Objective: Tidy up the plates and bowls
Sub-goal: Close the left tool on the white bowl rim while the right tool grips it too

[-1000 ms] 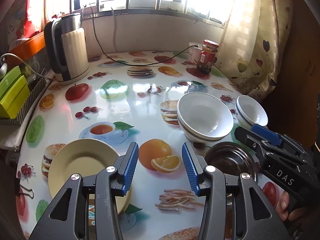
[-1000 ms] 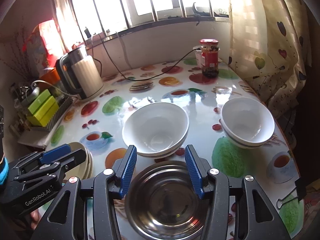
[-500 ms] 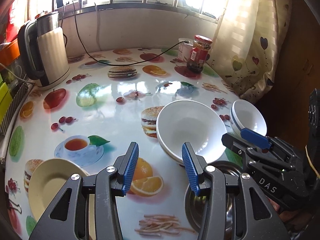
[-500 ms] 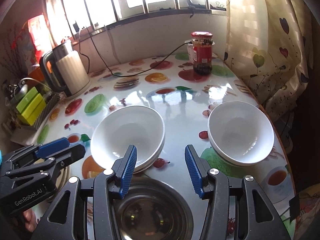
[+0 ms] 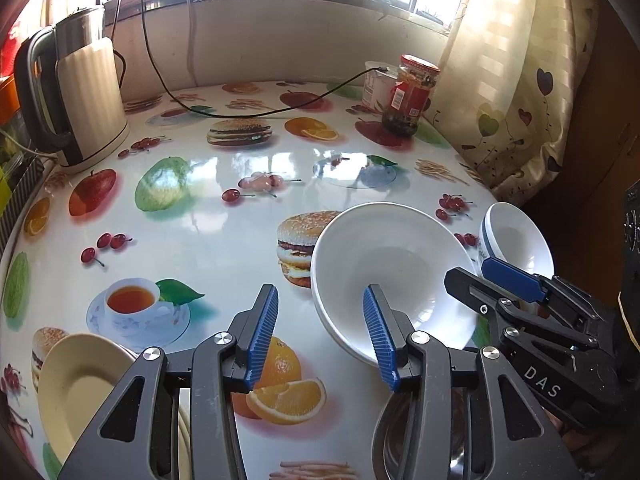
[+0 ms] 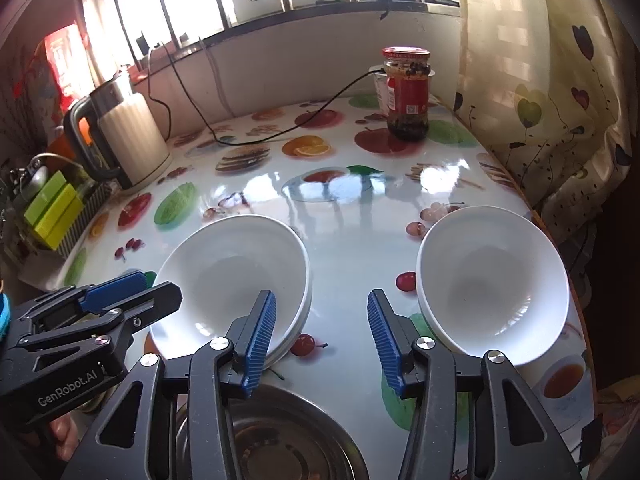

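Holding both tools over the worktop (image 6: pixel 344 240), we see the left tool (image 5: pixel 318 334) and right tool (image 6: pixel 320 338) closing, nothing between their fingers.

Black tool (image 5: pixel 320 336), ribbed blue pads (image 5: pixel 262 336)

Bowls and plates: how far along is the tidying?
Done: two white bowls look nested. In hand: nothing; left gripper and right gripper are empty, jaws closing. Left: the other white bowl, steel bowl and yellow plate stand in separate spots.
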A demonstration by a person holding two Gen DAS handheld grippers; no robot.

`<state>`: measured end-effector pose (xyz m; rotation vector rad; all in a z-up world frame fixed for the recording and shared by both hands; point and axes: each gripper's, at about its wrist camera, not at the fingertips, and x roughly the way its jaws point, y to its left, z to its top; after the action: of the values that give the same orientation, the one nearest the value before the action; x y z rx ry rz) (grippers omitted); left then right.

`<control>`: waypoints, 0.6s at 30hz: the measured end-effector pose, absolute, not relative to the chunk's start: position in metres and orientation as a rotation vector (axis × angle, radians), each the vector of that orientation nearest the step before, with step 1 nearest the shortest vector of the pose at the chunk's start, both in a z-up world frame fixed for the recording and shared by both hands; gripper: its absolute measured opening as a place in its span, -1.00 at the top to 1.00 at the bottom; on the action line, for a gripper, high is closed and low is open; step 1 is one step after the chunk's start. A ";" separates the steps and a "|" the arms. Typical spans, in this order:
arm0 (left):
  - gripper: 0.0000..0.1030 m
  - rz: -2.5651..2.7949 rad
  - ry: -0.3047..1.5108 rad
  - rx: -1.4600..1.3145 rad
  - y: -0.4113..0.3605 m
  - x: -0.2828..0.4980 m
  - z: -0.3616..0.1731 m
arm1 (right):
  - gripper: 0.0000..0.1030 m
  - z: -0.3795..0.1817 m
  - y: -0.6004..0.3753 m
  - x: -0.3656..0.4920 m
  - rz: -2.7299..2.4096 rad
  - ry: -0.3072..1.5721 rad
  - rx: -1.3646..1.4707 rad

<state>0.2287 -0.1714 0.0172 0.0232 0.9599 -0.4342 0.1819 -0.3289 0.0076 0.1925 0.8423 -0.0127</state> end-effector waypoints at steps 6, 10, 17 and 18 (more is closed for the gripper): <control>0.25 -0.428 0.970 0.020 -0.172 0.233 0.012 | 0.21 0.004 -0.329 0.188 -0.006 0.855 0.197; 0.37 -0.422 0.975 0.016 -0.170 0.236 0.011 | 0.28 0.004 -0.328 0.189 -0.001 0.855 0.194; 0.45 -0.427 0.980 0.019 -0.172 0.237 0.009 | 0.53 0.005 -0.324 0.193 0.018 0.853 0.198; 0.46 -0.427 0.980 0.018 -0.172 0.237 0.009 | 0.59 0.004 -0.323 0.193 0.023 0.854 0.199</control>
<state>0.2371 -0.1718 0.0088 0.0184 0.9803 -0.4272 0.1932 -0.3234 0.0045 0.1985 0.8536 0.0234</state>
